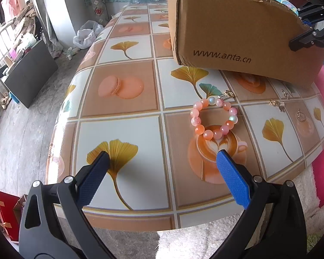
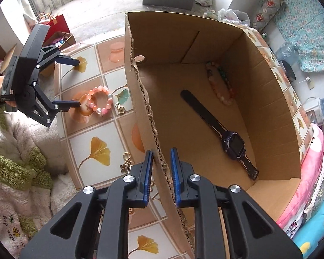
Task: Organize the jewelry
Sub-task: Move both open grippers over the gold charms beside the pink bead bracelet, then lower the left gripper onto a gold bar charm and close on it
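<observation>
a: straddling the torn near wall of the brown cardboard box [image 2: 205, 49] with my right gripper [image 2: 161, 156]. the wall edge runs between the blue pads, which stand close together with a thin gap on each side, so i judge they are not pressing on the card.

b: and your left?

a: my left gripper [image 1: 162, 158] has its jaws wide apart, holding nothing, low over the ginkgo-leaf patterned tablecloth [image 1: 127, 82]. the pink and orange beaded bracelet [image 1: 213, 118] lies flat just past its right pad tip, near the box.

b: what is already in the box?

a: a dark blue wristwatch [image 2: 233, 141] lies flat on the floor, and a pale beaded bracelet [image 2: 219, 86] sits against the far wall. small gold charms [image 1: 277, 104] lie loose on the cloth beside the box.

b: how will you do this well?

a: if i steady the box, i would pinch the wall squarely so it doesn't tip. for the bracelet, i would centre it between the left pads, then close across the beads, not the cord, so it doesn't roll away.
</observation>
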Demonstrator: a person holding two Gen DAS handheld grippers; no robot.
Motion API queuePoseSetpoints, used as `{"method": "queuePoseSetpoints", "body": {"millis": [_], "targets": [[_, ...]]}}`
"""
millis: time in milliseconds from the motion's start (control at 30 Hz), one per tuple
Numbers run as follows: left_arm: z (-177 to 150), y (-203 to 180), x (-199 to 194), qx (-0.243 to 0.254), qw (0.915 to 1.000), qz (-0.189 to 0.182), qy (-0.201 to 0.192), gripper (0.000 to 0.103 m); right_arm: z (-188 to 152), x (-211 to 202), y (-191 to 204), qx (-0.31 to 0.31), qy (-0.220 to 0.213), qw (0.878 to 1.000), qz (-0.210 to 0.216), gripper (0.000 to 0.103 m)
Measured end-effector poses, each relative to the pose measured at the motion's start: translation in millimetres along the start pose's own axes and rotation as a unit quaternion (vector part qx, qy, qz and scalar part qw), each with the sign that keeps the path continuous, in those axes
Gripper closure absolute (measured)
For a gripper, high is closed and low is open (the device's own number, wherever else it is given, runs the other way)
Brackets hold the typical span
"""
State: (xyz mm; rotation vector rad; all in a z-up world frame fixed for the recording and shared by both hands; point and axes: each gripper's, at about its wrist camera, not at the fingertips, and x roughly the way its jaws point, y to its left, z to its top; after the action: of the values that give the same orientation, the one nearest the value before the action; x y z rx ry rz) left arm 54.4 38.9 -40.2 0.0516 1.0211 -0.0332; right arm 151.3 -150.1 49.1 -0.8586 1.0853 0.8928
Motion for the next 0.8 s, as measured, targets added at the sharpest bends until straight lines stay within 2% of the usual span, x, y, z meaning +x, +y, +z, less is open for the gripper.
{"method": "queuePoseSetpoints", "body": {"millis": [133,200,367,433,500,567,633,700,800], "targets": [[0,0,0,0.0,1.0,0.0,0.001,0.007,-3,13,-3,-0.017,0.009,1.0,-0.009,0.088],[0,0,0,0.0,1.0,0.0,0.001,0.007,-6,15,-6,-0.024,0.0,1.0,-0.018,0.088],[0,0,0,0.0,1.0,0.0,0.0,0.007,-12,15,-13,0.007,-0.012,1.0,-0.02,0.084],[0,0,0,0.0,1.0,0.001,-0.002,0.007,-15,10,-14,0.032,-0.024,0.999,-0.026,0.078],[-1,0,0,0.0,1.0,0.0,-0.008,0.007,-21,-5,-14,0.063,-0.057,0.996,-0.039,0.066],[-2,0,-1,0.008,0.9999,-0.001,-0.012,0.007,-33,-32,-17,0.117,-0.115,0.985,-0.059,0.059],[-2,-2,-4,0.019,0.9996,0.009,-0.017,0.007,-49,-56,-16,0.174,-0.166,0.968,-0.066,0.055],[-2,-4,-13,0.024,0.9986,0.017,-0.043,0.008,-73,-76,-9,0.239,-0.218,0.945,-0.06,0.054],[1,-12,-32,0.034,0.996,-0.02,-0.081,0.008,-107,-78,7,0.316,-0.246,0.915,-0.053,0.054]]}}
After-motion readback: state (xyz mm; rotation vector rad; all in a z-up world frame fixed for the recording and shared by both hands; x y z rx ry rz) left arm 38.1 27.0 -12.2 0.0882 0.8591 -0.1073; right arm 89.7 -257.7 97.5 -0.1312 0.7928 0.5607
